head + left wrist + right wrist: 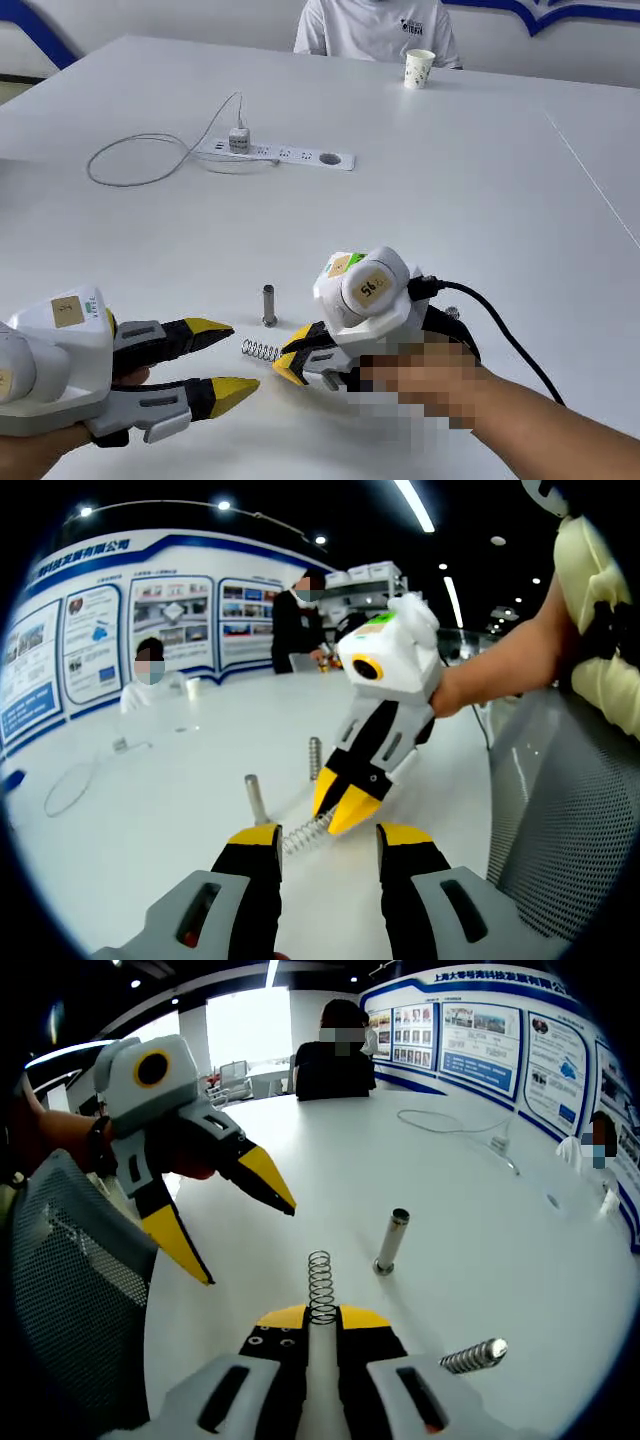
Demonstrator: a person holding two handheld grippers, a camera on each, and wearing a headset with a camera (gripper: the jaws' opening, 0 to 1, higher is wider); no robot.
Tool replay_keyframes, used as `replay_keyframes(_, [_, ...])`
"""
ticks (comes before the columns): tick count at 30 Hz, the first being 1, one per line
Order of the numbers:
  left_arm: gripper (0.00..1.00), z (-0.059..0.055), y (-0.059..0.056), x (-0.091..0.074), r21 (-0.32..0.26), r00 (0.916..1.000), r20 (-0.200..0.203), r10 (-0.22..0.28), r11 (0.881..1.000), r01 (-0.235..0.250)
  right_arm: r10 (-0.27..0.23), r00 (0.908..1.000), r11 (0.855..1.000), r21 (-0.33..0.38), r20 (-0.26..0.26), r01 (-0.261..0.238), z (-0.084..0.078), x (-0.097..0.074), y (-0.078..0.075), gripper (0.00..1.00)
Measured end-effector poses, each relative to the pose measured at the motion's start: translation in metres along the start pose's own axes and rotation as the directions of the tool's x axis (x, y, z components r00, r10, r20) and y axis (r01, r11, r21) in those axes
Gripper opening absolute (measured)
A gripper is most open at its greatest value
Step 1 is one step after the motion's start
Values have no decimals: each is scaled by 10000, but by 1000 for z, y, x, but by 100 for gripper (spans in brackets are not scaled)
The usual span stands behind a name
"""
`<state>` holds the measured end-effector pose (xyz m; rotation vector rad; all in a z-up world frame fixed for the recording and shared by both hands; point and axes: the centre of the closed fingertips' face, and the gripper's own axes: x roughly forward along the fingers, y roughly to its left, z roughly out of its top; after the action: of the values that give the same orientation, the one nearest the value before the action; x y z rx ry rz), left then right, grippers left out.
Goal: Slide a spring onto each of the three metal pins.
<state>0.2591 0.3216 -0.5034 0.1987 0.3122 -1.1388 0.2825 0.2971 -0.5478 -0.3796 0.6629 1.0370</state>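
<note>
My right gripper [286, 362] is shut on one end of a small metal spring [260, 350], which sticks out to the left just above the white table. In the right gripper view the spring [320, 1282] rises from between the closed yellow tips. A bare upright metal pin [268, 305] stands just beyond the spring. A second pin [476, 1356] with a spring around it stands to the right of the right gripper. My left gripper [228, 360] stands open at the lower left, its tips close to the spring's free end [303, 832].
A white power strip [285, 154] with a charger and a looped cable lies mid-table. A paper cup [419, 68] stands at the far edge in front of a seated person [375, 25]. A black cable [505, 335] trails from the right gripper. A mesh chair [560, 820] is beside me.
</note>
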Motion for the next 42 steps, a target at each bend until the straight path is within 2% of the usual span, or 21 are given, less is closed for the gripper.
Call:
replay_keyframes(8, [38,0,-5,4,241,9997,-132,-207,9995,210,367,9992,9964,-755,-187,-380,8,-30,10,11])
replay_keyframes(16, [38,2,-12,7,481,9988,-192,-456,9978,465,845,9958,9859,-1418,-361,-888,15,-49,23,11])
replay_keyframes(20, [37,4,-15,8,625,9982,-219,-564,9964,577,1217,9907,9784,-1609,-609,-1301,12,-52,30,11])
replay_keyframes(26, [33,7,-20,11,841,9967,-171,-798,9932,810,1528,9851,9698,-1800,-793,-1649,11,-54,37,11])
replay_keyframes(34, [22,7,-28,13,1113,9936,-171,-1117,9874,1129,1686,9813,9639,-1927,-924,-1838,11,-57,41,11])
replay_keyframes(42, [15,6,-28,15,1318,9925,-158,-1212,9837,1222,1741,9795,9625,-1927,-1011,-1910,11,-59,43,11])
